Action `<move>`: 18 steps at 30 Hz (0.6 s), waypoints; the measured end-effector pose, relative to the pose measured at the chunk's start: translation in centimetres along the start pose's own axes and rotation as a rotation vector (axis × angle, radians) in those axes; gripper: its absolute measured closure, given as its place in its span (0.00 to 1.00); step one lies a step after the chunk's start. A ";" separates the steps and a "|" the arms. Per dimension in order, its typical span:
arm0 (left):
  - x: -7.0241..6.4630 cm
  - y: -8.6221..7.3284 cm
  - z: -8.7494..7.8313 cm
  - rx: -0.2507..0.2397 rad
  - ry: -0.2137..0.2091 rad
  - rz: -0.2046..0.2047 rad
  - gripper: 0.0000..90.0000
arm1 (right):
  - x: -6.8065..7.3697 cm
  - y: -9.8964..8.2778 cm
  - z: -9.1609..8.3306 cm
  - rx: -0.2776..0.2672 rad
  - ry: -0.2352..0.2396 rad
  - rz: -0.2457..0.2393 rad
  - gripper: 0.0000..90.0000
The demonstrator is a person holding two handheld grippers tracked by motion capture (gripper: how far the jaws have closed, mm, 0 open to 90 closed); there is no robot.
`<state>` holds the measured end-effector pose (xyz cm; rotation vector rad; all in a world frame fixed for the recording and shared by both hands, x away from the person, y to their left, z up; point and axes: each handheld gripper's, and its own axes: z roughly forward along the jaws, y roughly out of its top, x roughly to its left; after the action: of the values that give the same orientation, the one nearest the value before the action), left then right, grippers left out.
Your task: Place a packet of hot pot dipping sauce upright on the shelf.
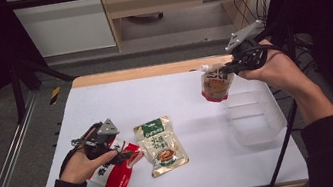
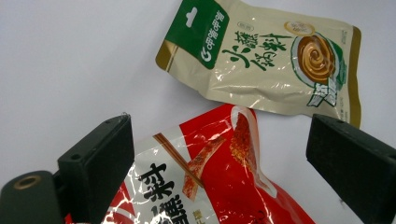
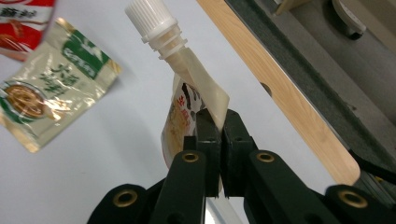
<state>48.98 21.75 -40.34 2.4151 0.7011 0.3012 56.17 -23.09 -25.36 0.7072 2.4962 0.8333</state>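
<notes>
Pinching the spouted pouch (image 3: 187, 109) tight between the right gripper (image 3: 217, 135) fingers, hovering the left gripper (image 2: 219, 158) fingers spread wide over the red pouch (image 2: 210, 186).

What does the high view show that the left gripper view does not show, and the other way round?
High view alone: the right gripper shut on a spouted pouch, lifted beside a clear plastic bin, and the person's two hands.

Left gripper view alone: the close look between its open jaws, with the red pouch under them, and the print on the packs up close.

Both: the red pouch, the green and cream pouch next to it, and the white table top.
</notes>
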 end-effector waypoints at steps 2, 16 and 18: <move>0.1 -0.1 0.0 0.001 0.001 -0.003 0.09 | -1.0 -0.6 0.2 0.003 -0.010 0.014 0.98; 0.3 -0.4 0.2 0.009 -0.003 -0.009 0.09 | -5.7 -4.4 0.2 0.020 -0.065 0.042 0.98; 0.3 -0.4 0.2 0.010 -0.004 -0.010 0.09 | -5.9 -4.7 0.3 0.020 -0.070 0.048 0.98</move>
<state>49.13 22.08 -40.66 2.4206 0.7143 0.2890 59.45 -29.62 -27.27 0.7923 2.4374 0.7874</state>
